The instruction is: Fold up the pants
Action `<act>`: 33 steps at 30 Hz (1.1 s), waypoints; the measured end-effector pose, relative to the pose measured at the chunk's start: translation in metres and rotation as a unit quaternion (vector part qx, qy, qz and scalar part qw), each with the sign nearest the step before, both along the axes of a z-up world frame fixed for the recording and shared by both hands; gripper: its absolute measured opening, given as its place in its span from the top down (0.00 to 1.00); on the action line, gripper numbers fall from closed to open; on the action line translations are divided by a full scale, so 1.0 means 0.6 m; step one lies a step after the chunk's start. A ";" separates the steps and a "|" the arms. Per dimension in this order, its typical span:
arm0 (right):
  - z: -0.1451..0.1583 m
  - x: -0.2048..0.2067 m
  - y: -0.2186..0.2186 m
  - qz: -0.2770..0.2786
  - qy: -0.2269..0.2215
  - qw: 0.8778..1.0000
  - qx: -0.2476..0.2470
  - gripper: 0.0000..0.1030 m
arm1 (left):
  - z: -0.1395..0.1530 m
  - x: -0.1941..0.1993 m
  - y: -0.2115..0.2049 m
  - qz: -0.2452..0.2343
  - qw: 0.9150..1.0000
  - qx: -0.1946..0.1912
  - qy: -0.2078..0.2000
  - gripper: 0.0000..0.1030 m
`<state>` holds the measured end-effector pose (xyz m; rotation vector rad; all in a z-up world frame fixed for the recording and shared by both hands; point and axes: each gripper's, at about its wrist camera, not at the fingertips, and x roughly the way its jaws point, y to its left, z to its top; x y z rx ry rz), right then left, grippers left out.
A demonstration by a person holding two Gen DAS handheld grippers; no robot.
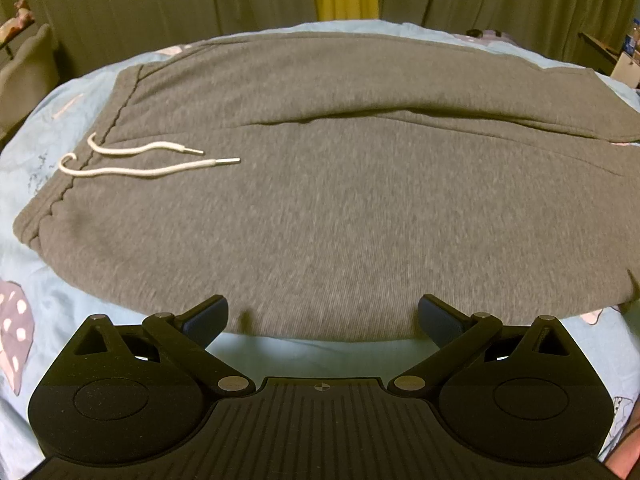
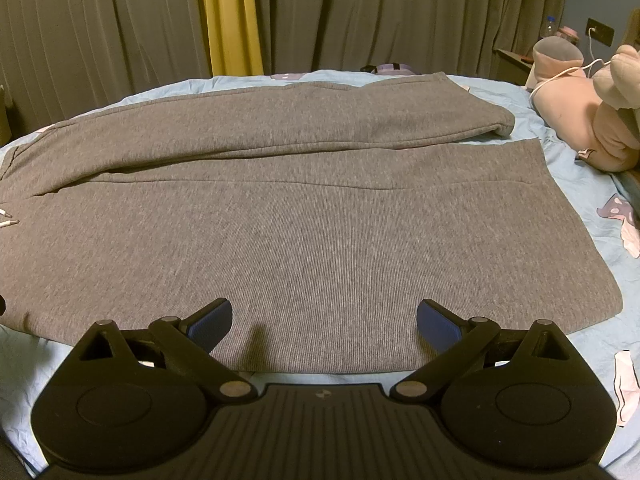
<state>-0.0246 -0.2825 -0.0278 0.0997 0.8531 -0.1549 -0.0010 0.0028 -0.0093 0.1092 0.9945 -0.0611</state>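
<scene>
Grey sweatpants (image 1: 320, 208) lie flat on a light blue bed sheet (image 1: 48, 128), waistband to the left with two white drawstrings (image 1: 152, 160), legs running right. The far leg lies partly over the near one. In the right wrist view the pants (image 2: 304, 232) end in leg hems at the right. My left gripper (image 1: 322, 316) is open and empty, hovering over the near edge of the pants by the hip. My right gripper (image 2: 324, 320) is open and empty over the near edge of the near leg.
Pink and grey plush toys (image 2: 592, 120) lie at the right end of the bed. Dark curtains with a yellow strip (image 2: 228, 16) hang behind the bed. A nightstand with a bottle (image 2: 550, 28) stands at the far right. A chair (image 1: 24, 76) stands left.
</scene>
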 end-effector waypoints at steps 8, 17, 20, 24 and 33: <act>-0.001 0.000 0.001 0.000 0.000 1.000 0.000 0.04 | -0.001 -0.001 0.002 0.001 1.000 -0.001 0.001 0.00; -0.006 0.001 0.003 0.002 0.001 1.000 -0.002 0.04 | 0.000 0.001 0.003 0.003 1.000 -0.003 0.006 0.00; -0.005 0.000 0.002 0.003 0.001 1.000 -0.004 0.04 | 0.002 0.004 0.004 0.004 1.000 -0.003 0.009 0.00; -0.008 0.000 0.005 0.004 0.002 1.000 -0.005 0.04 | 0.002 0.005 0.003 0.006 1.000 -0.003 0.012 0.00; -0.010 -0.002 0.007 0.005 0.005 1.000 -0.008 0.04 | 0.002 0.007 0.003 0.007 1.000 -0.001 0.014 0.00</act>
